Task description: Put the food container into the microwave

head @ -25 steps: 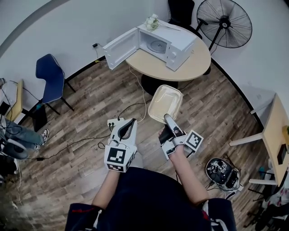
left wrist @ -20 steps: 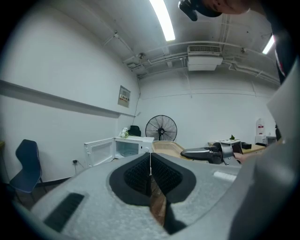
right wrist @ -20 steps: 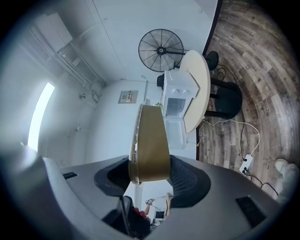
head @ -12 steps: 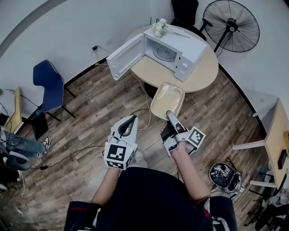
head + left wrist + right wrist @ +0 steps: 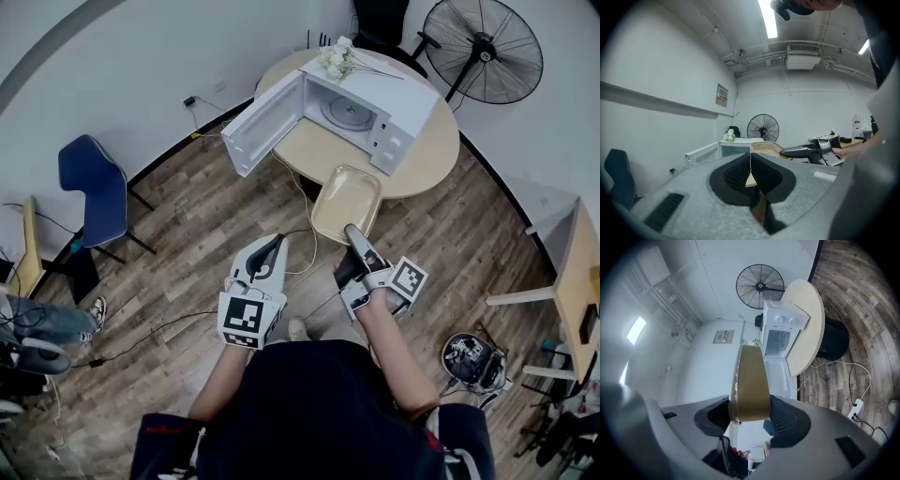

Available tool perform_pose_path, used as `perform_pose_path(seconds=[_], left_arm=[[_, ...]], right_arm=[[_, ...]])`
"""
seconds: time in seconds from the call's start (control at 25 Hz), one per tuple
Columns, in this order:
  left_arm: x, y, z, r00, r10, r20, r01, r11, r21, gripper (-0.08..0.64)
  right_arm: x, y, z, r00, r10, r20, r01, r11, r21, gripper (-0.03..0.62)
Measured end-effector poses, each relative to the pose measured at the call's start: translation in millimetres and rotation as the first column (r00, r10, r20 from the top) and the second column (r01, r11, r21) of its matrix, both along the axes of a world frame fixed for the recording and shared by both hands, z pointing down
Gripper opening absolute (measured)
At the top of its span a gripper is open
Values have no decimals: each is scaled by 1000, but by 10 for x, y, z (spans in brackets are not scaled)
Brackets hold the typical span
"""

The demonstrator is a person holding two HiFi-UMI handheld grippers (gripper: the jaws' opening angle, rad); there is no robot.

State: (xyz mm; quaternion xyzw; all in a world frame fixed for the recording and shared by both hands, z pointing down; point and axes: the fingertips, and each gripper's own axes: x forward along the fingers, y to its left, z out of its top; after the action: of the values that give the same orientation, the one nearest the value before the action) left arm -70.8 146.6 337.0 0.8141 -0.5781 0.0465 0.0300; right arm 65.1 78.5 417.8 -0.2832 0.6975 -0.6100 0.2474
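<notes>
Food container (image 5: 347,200) held just short of the microwave (image 5: 375,108)
Your right gripper (image 5: 353,234) clamps its near end, long axis aimed at the microwave's open front; left gripper (image 5: 272,246) alongside, jaws closed & empty.

Round table (image 5: 433,157), microwave (image 5: 398,108) on it (door swung open), wood floor (image 5: 178,253) beneath, blue chair (image 5: 89,187), fan (image 5: 483,52), cable (image 5: 159,328) across the planks

Food container (image 5: 347,202) carried closer to microwave (image 5: 375,103); far end now overlaps table (image 5: 433,161) edge.
</notes>
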Motion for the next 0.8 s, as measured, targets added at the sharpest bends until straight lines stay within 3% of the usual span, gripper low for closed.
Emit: perform_pose_path(seconds=[0.44,0.8], left_arm=[[-132,-487,155,999,13,40,-12,1000,-19,18],[-178,-1274,217,998,-16,65,19,999,-38,20]], right_arm=[[-203,-508,135,1000,-5,11,5,1000,-30,225],[-312,-1318,174,999,-46,18,46,998,-33,225]])
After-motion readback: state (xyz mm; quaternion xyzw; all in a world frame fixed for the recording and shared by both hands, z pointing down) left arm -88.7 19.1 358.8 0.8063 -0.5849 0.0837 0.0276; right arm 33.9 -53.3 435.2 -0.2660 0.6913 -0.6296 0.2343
